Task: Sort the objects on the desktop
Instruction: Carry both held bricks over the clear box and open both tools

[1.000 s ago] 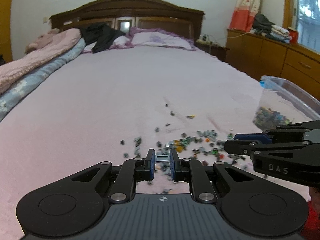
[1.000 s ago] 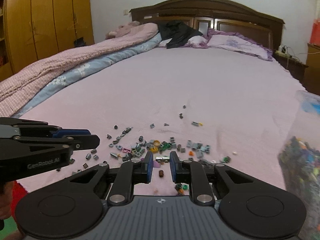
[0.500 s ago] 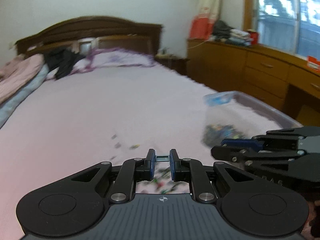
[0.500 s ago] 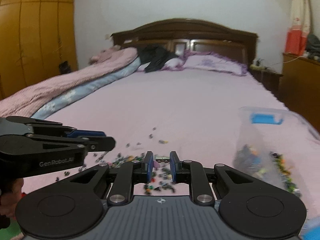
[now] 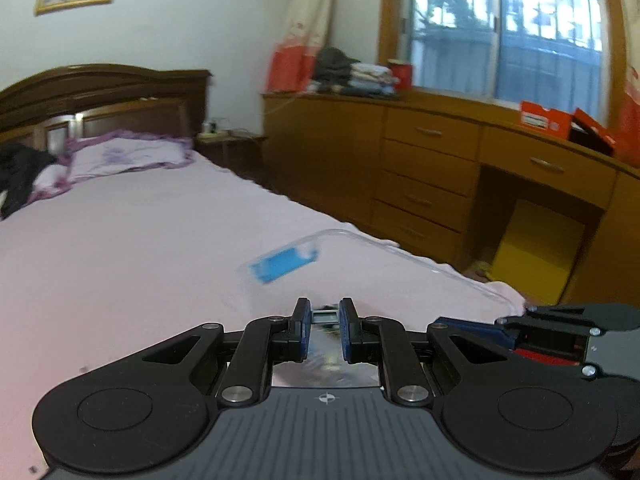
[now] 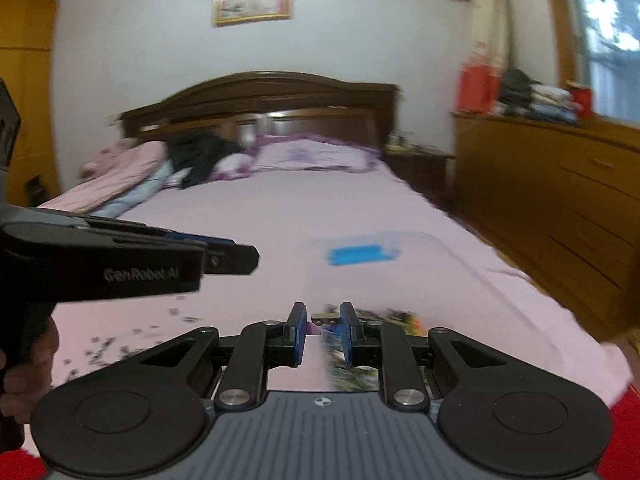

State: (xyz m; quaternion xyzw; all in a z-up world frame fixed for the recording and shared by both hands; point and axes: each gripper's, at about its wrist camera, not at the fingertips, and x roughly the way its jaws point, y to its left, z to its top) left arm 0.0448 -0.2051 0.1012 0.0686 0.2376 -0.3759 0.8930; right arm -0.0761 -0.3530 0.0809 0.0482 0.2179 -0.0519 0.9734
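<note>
In the left wrist view my left gripper point(image 5: 324, 317) is shut on a small grey flat brick point(image 5: 325, 314). It hangs just short of a clear plastic box point(image 5: 360, 240) with a blue latch point(image 5: 280, 266) on the pink bedsheet. My right gripper point(image 6: 323, 320) is likewise shut on a small grey brick point(image 6: 325, 315), above the colourful pieces point(image 6: 384, 316) lying in that box point(image 6: 416, 238). Each gripper shows beside the other: the right gripper point(image 5: 440, 323) low right, the left gripper point(image 6: 248, 258) at the left. Loose small pieces point(image 6: 120, 344) lie blurred on the sheet at lower left.
The bed's right edge point(image 5: 400, 246) drops off just behind the box. Beyond it stand a wooden dresser and desk point(image 5: 432, 168) under a window. A headboard point(image 6: 260, 100), a pillow point(image 6: 312, 156) and folded quilts point(image 6: 120, 176) lie at the far end. A hand point(image 6: 24, 360) holds the left gripper.
Both grippers have swung to the right and risen, away from the scattered pieces and toward the clear box. Each keeps its small brick between the pads.
</note>
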